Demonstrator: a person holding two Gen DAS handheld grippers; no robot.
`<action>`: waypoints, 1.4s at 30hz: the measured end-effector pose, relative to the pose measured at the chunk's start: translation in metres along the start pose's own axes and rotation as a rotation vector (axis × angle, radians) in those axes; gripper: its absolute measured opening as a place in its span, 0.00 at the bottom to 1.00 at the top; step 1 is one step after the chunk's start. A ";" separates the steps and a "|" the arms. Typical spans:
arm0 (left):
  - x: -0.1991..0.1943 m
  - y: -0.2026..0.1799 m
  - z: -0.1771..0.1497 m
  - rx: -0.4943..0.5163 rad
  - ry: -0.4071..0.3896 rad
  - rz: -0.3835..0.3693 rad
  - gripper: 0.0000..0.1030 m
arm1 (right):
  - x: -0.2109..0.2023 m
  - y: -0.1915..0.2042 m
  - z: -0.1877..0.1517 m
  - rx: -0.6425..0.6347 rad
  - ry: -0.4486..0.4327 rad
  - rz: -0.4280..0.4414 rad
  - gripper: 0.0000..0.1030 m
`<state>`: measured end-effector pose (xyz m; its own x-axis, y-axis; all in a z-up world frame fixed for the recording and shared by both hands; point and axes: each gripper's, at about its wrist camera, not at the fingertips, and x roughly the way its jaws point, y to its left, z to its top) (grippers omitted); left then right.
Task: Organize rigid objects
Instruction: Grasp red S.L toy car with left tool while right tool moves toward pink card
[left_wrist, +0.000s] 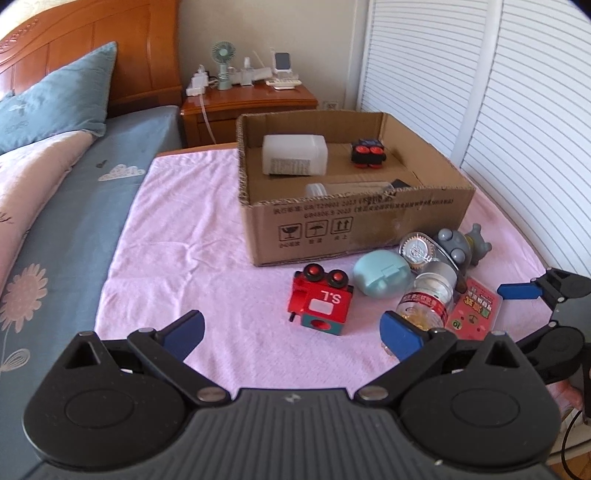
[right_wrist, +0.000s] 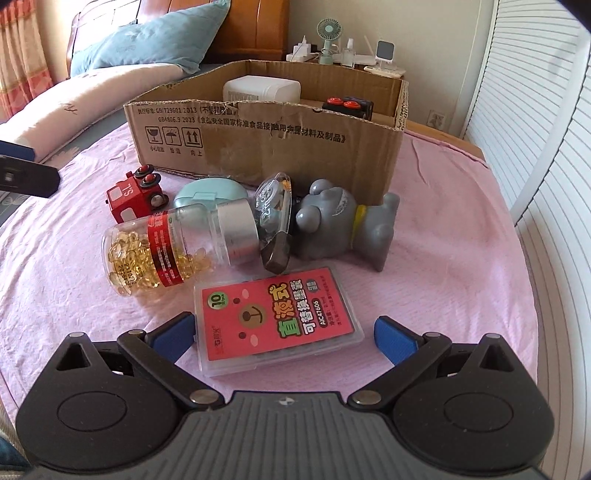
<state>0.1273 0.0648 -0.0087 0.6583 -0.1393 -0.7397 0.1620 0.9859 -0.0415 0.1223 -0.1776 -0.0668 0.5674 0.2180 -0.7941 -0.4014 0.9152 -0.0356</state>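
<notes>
A cardboard box stands on a pink cloth and holds a white container and a black toy with red wheels. In front of it lie a red toy train, a teal case, a capsule bottle, a grey figurine and a pink card box. My left gripper is open just before the train. My right gripper is open, its fingers either side of the pink card box.
A clear round case leans between the bottle and the figurine. A bed with pillows lies to the left. A wooden nightstand with a small fan stands behind. White louvred doors line the right side.
</notes>
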 end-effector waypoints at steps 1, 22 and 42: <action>0.004 -0.001 0.000 0.011 0.002 -0.003 0.98 | 0.000 0.000 0.000 0.001 -0.001 0.000 1.00; 0.074 -0.001 0.000 0.093 0.021 -0.140 0.52 | 0.000 0.001 -0.002 -0.005 -0.016 0.002 1.00; 0.068 0.004 -0.006 0.049 0.005 -0.117 0.49 | 0.001 0.007 0.011 -0.071 0.014 0.061 0.90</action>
<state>0.1682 0.0602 -0.0638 0.6294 -0.2523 -0.7350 0.2731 0.9573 -0.0948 0.1281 -0.1674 -0.0612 0.5306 0.2677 -0.8043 -0.4849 0.8741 -0.0290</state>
